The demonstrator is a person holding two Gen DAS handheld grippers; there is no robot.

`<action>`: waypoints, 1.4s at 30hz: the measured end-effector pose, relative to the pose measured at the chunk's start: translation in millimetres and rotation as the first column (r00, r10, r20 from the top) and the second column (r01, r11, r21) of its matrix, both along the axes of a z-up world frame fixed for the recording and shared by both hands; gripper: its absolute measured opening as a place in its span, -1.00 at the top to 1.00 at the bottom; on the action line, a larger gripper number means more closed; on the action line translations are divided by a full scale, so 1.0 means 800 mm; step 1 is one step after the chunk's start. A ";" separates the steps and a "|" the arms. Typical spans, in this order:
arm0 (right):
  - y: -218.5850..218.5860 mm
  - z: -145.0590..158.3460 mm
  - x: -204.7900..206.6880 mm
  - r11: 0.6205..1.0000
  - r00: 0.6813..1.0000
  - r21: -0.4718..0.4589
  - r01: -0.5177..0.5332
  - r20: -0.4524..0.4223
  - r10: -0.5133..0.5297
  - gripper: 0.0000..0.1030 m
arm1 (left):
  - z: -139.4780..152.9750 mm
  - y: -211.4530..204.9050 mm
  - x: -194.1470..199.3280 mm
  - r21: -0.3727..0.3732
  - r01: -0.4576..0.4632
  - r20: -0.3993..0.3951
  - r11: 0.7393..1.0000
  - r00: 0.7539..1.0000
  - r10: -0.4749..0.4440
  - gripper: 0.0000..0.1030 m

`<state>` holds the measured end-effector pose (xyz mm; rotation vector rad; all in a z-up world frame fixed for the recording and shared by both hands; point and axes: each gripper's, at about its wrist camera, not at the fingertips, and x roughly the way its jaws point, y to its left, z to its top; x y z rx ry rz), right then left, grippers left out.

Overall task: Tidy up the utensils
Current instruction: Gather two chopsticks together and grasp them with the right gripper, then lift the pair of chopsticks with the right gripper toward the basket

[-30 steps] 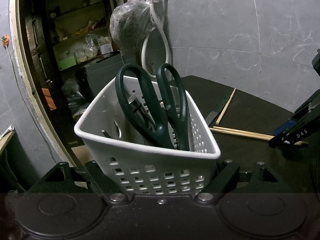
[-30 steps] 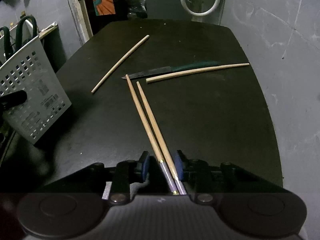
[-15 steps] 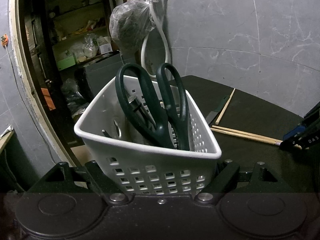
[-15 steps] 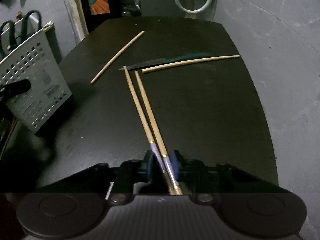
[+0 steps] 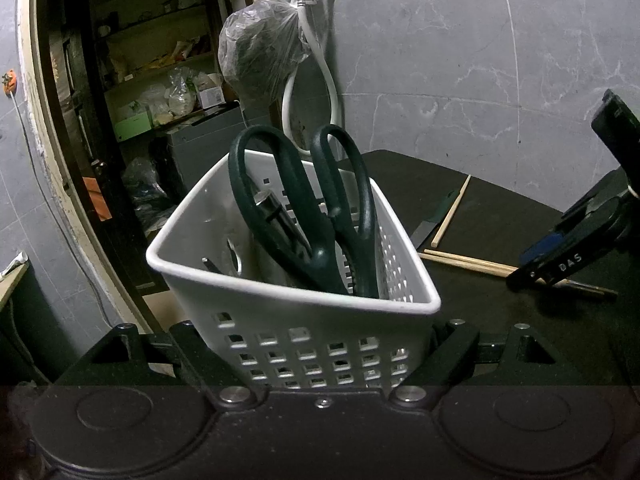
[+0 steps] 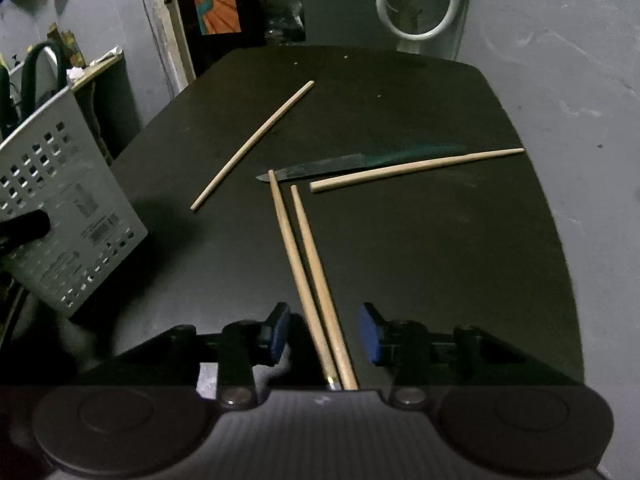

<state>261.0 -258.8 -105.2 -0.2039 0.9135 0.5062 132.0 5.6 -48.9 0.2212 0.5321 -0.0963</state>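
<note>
Left tongs (image 5: 320, 360) clamp white basket (image 5: 296, 320); right tongs (image 6: 324, 332) opening.
Chopstick pair (image 6: 308, 264) lies between the right pads untouched on counter (image 6: 440, 260); scissors (image 5: 320, 216) in basket.

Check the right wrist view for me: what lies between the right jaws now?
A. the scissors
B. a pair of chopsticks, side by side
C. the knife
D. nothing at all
B: the pair of chopsticks runs between the right gripper blue pads; the jaws are opening and stand clear of it, while the knife lies farther off on the table.
</note>
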 end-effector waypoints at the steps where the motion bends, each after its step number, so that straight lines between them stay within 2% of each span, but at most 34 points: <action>1: 0.003 0.000 -0.003 1.000 1.000 -0.017 -0.004 0.013 0.004 0.36 | 0.000 0.000 0.000 -0.003 -0.002 -0.001 1.000 1.000 0.002 -0.66; 4: 0.000 0.000 -0.009 1.000 1.000 -0.014 -0.006 0.013 0.006 0.65 | -0.001 0.001 0.001 -0.003 -0.003 0.000 1.000 1.000 0.003 -0.66; 7: -0.005 0.001 -0.013 1.000 1.000 -0.023 -0.020 0.007 0.020 0.71 | -0.001 0.001 0.000 -0.004 -0.003 0.000 1.000 1.000 0.003 -0.66; 13: -0.004 0.004 -0.003 0.999 0.999 -0.045 -0.024 -0.045 0.022 0.68 | -0.002 0.001 0.000 -0.003 -0.003 0.000 1.000 1.000 0.003 -0.66; 16: 0.003 0.007 0.008 0.998 0.997 -0.049 -0.038 -0.073 0.034 0.35 | -0.001 0.002 -0.001 -0.003 -0.003 0.000 1.000 1.000 0.003 -0.66; 18: 0.010 0.006 0.013 0.996 0.997 -0.067 -0.051 -0.068 0.047 0.35 | -0.001 0.002 -0.001 -0.003 -0.004 0.000 1.000 1.000 0.004 -0.66; 21: 0.017 0.008 0.021 0.996 0.996 -0.075 -0.048 -0.083 0.041 0.48 | -0.002 0.002 -0.001 -0.005 -0.006 0.000 1.000 1.000 0.006 -0.66; 23: 0.017 0.009 0.028 0.996 0.994 -0.079 -0.034 -0.102 0.026 0.69 | -0.002 0.002 -0.001 -0.007 -0.008 -0.001 1.000 1.000 0.008 -0.66; 28: 0.022 0.009 0.034 0.994 0.991 -0.100 -0.048 -0.130 0.035 0.74 | -0.004 0.002 -0.001 -0.010 -0.014 -0.005 1.000 1.000 0.014 -0.65; 31: 0.014 0.008 0.039 0.997 0.989 -0.063 -0.049 -0.144 0.040 0.76 | -0.004 0.002 -0.001 -0.009 -0.010 -0.004 1.000 1.000 0.010 -0.65; 35: -0.004 0.008 0.034 0.999 0.989 0.030 -0.023 -0.145 0.027 0.75 | -0.004 0.001 -0.001 -0.012 -0.013 -0.005 1.000 1.000 0.013 -0.64; 42: -0.015 0.011 0.026 0.994 0.990 0.112 0.005 -0.141 0.011 0.75 | -0.004 0.003 -0.001 -0.010 -0.007 -0.006 1.000 1.000 0.007 -0.65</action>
